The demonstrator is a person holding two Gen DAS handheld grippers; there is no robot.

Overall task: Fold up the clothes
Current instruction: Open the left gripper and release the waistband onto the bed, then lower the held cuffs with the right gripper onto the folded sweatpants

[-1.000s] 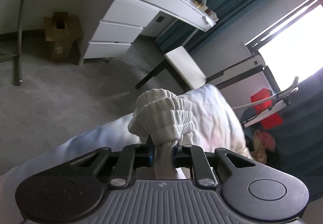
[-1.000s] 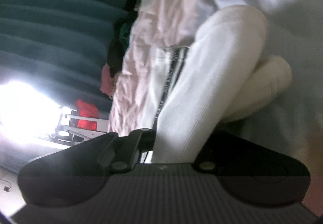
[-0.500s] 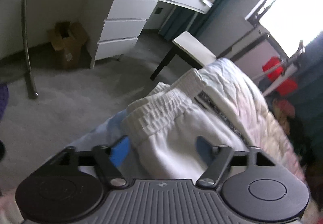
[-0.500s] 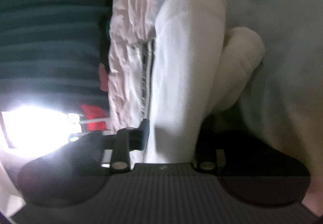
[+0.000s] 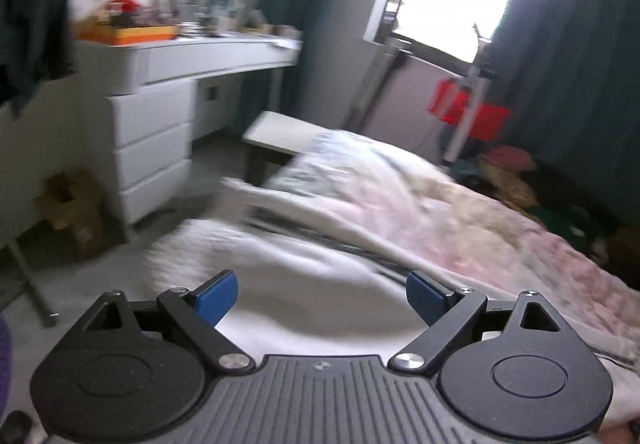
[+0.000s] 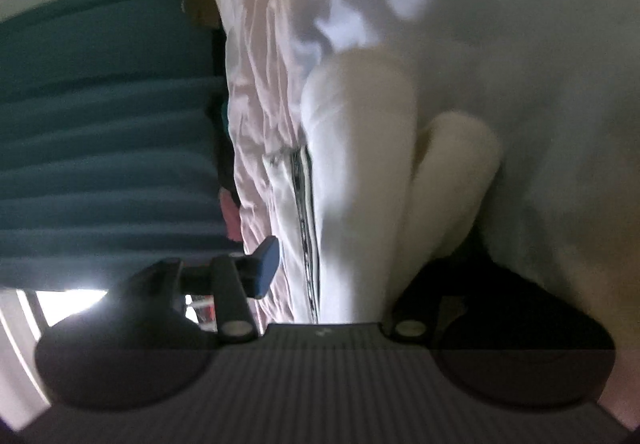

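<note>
Bedroom, white dresser [image 5: 148, 140] far ahead-left of left gripper [image 5: 322, 296]; rumpled bed [image 5: 460, 212] ahead. Left gripper spread wide, empty, above white sweatpants [image 5: 280, 284]. Right gripper [image 6: 352, 264]: leg lay between fingers; closure we could not tell. We judged fabric soft, light, floppy; waistband, cuffs best holds.

The trousers [image 5: 288, 296] are soft white cloth with a fleecy, matt nap. The quilt [image 5: 460, 220] is thin crinkled cloth. The left gripper [image 5: 322, 294] is matt black plastic with ribbed grey casing, shiny metal rivets and smooth blue pads [image 5: 218, 294]. The drawers [image 5: 148, 148] look smooth and white.
</note>
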